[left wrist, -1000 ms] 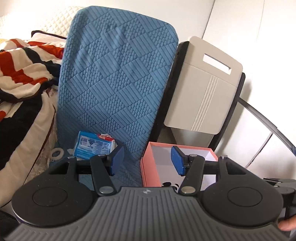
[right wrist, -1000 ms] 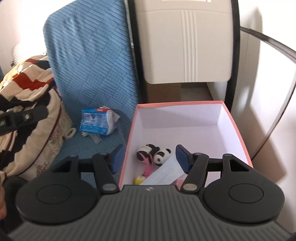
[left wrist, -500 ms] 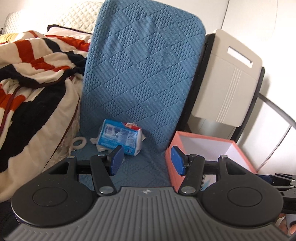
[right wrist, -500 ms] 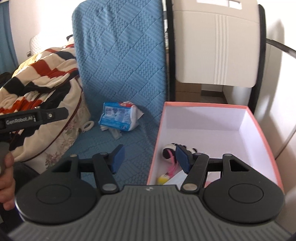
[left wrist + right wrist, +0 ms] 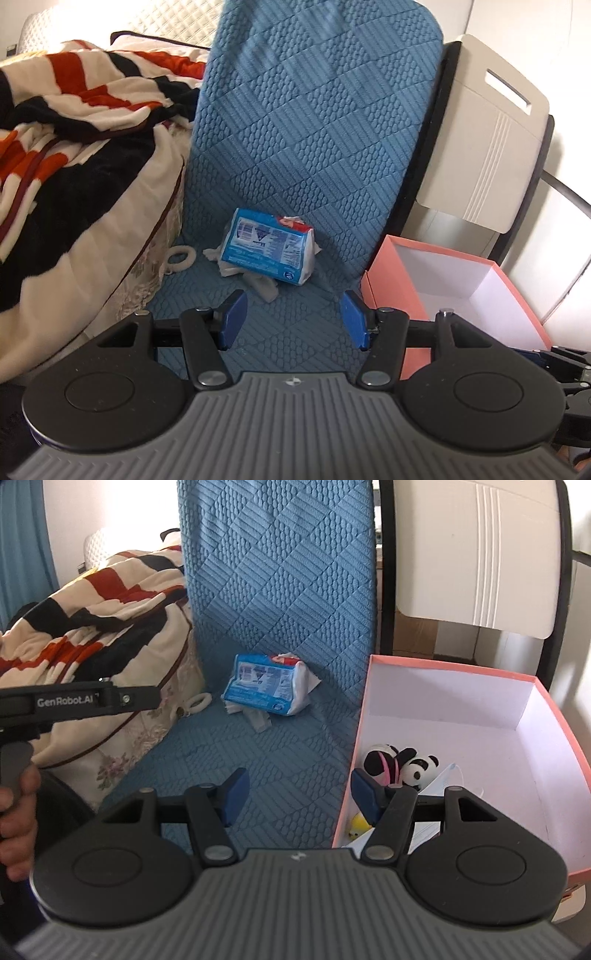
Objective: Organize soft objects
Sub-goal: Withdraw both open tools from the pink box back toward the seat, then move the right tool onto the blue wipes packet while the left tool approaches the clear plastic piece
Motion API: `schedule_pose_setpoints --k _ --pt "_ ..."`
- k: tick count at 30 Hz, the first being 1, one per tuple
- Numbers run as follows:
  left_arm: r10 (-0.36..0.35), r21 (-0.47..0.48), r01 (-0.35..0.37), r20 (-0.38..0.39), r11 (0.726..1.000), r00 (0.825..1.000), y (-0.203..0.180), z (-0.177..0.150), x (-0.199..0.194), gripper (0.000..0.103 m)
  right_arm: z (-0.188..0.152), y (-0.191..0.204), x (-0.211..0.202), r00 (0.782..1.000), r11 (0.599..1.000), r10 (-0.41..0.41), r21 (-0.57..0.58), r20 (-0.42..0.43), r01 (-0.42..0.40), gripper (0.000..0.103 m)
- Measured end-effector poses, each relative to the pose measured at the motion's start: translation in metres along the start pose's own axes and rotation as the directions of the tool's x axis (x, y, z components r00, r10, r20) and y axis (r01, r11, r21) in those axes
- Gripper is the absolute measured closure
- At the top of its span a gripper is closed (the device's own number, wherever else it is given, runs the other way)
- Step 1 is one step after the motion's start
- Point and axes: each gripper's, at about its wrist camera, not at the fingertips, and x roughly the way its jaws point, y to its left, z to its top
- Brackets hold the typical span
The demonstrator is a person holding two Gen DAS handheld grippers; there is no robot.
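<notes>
Above the blue mat [image 5: 295, 339], both grippers [image 5: 293, 323] [image 5: 297, 794] tilt downward, jaws apart.

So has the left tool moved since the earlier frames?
Yes. The left tool has dropped toward the tissue pack, which sat low and small before.

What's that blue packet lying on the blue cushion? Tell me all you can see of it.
The blue packet looks like a soft plastic pack of tissues, blue with white print too small to read. Its right end is open, with white tissue bulging out. It lies tilted on the blue cushion, resting on a few loose crumpled tissues. A white ring lies apart to its left. Neither gripper touches it.
</notes>
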Motion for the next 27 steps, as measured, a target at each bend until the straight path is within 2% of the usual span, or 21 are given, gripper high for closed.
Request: schedule_pose_setpoints --k 5,13,21,27 --pt "0.011 -0.001 -0.011 -0.019 1.000 1.000 0.012 -0.009 0.005 0.041 -0.005 0.005 0.012 1.000 1.000 0.029 0.006 -0.002 -0.029 0.040" --pt "0.015 -0.033 -0.016 -0.045 0.999 0.999 0.033 -0.020 0.017 0.041 -0.012 0.023 0.028 1.000 0.999 0.020 -0.047 -0.006 -0.020 0.040" --pt "-0.010 -0.118 -0.002 -0.099 0.993 0.995 0.052 -0.028 0.044 0.041 -0.009 0.033 0.042 1.000 1.000 0.016 -0.026 -0.003 -0.016 0.040" --pt "0.000 -0.081 -0.008 -0.099 0.997 0.995 0.049 -0.021 0.060 0.041 -0.005 0.036 0.050 0.999 0.999 0.036 -0.028 -0.012 -0.036 0.040"
